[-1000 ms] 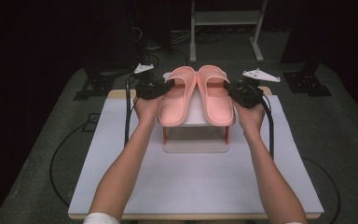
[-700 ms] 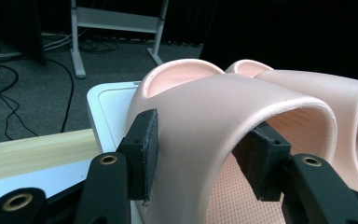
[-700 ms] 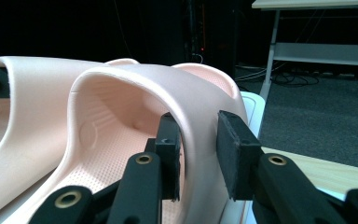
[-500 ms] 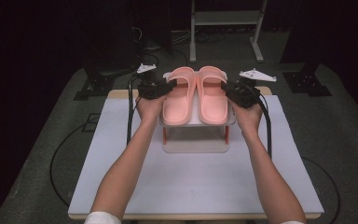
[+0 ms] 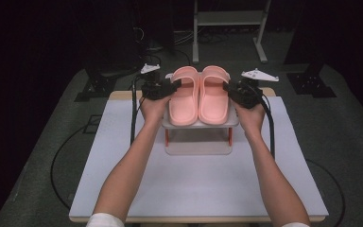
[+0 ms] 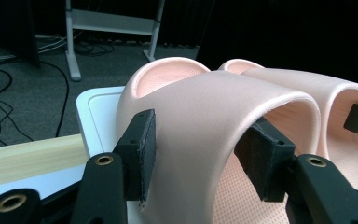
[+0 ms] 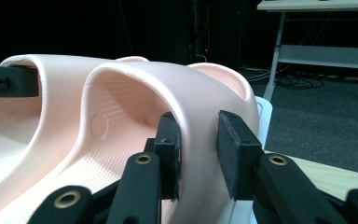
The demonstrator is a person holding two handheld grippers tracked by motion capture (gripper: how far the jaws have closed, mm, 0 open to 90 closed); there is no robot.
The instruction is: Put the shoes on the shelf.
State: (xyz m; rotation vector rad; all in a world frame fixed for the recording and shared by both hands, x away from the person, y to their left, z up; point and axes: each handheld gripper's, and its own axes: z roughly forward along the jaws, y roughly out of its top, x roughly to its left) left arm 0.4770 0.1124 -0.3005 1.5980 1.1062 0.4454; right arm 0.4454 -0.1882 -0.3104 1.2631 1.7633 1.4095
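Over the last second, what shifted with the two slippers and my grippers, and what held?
The left gripper has just been opening; its pads now stand off the left slipper's strap, which is still between the jaws. The right gripper stays clamped on the right slipper's strap. Both slippers rest side by side on the white stand, hands in place.

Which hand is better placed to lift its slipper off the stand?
Right. The right gripper has its fingers pinched on the strap of the right slipper; the left gripper has just been opening, loose around the left slipper.
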